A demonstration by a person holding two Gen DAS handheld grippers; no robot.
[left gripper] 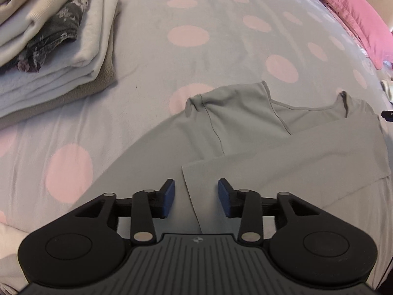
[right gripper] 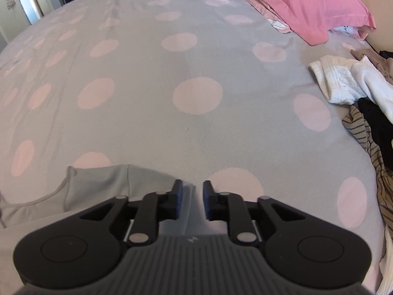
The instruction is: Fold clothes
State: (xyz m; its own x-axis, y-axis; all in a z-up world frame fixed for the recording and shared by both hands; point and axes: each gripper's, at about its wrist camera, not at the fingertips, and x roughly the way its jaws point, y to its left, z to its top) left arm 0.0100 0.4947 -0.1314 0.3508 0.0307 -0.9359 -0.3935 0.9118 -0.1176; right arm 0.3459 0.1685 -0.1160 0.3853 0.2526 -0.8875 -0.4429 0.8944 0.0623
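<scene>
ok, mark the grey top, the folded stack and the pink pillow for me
grey top [left gripper: 245, 113]: left wrist view, on its chest panel.
folded stack [left gripper: 49, 49]: left wrist view, on its middle layers.
pink pillow [right gripper: 307, 2]: right wrist view, on its upper face.

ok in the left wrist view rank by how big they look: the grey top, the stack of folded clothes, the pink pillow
1. grey short-sleeved top, though it lies nearest the camera
2. stack of folded cream, white and floral clothes, cut off by the frame
3. pink pillow, far off and partly cropped

Ahead of the black, blue-padded left gripper [left gripper: 196, 198] lies a plain grey cotton top [left gripper: 245, 132] on a pale grey bedsheet [left gripper: 147, 73] dotted pink, beside a pink pillow [left gripper: 356, 9].
</scene>
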